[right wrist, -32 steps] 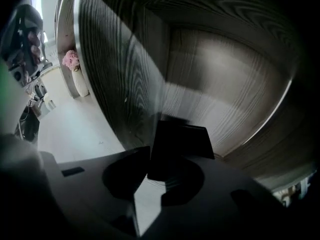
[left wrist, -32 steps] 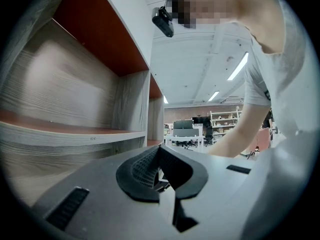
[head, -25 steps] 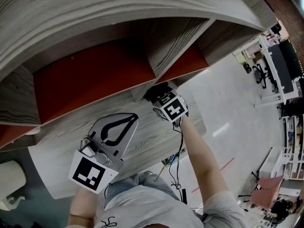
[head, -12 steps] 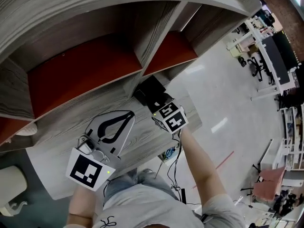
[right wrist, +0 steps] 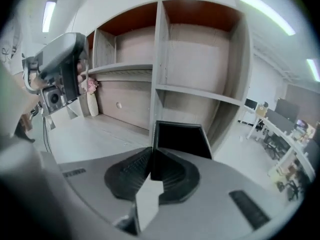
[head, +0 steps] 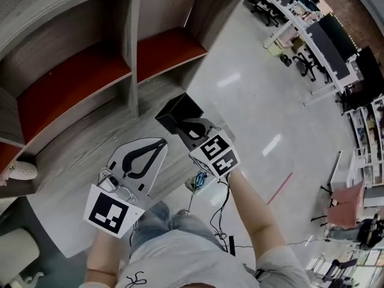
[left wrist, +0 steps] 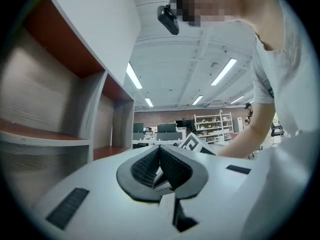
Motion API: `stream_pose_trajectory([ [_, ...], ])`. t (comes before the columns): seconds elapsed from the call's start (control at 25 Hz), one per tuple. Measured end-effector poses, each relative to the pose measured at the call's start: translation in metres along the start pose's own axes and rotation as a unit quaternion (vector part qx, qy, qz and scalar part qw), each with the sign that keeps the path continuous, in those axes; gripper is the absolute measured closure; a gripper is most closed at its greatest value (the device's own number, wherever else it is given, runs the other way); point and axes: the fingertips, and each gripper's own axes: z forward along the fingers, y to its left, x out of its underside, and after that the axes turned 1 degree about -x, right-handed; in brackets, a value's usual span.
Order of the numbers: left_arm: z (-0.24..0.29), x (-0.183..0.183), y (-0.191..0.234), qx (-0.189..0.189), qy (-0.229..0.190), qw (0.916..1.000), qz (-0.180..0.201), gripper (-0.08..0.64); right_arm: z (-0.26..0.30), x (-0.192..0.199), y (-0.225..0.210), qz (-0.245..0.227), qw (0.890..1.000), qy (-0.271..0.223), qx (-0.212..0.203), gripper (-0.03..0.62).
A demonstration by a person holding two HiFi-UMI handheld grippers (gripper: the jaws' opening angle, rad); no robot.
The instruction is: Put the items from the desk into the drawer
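My right gripper [head: 191, 131] is shut on the near wall of an open black box [head: 177, 114], held over the right end of the grey wooden desk [head: 78, 155]. In the right gripper view the box [right wrist: 180, 138] fills the space just past the closed jaws, its dark inside facing me. My left gripper [head: 157, 144] is shut with nothing in it, over the middle of the desk, and its jaws [left wrist: 160, 151] meet at the tips. A drawer front with a round knob [right wrist: 119, 105] sits under the shelf.
Shelving with red-brown compartments [head: 72, 83] rises behind the desk. A white vase with pink flowers [right wrist: 91, 101] stands at the desk's left. Open floor [head: 252, 119] lies right of the desk, with office desks and chairs [head: 312, 47] farther off.
The right gripper has drawn the black box out from under the shelf divider toward the desk's right end. The head view has swung, showing more floor. The left gripper has barely moved.
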Motion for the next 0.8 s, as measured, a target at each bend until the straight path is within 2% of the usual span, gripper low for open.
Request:
stream_pose_trajectory([
  [0.48,0.047,-0.022,-0.121,0.083,-0.021,0.9963,0.003,0.549,-0.155,0.036,0.009,0.034,0.995,-0.072,0.061,0.552],
  [0.8,0.064,-0.024,-0.19,0.119,-0.022,0.9927,0.004,0.549,-0.225,0.084,0.013,0.061,0.99,-0.08,0.095,0.552],
])
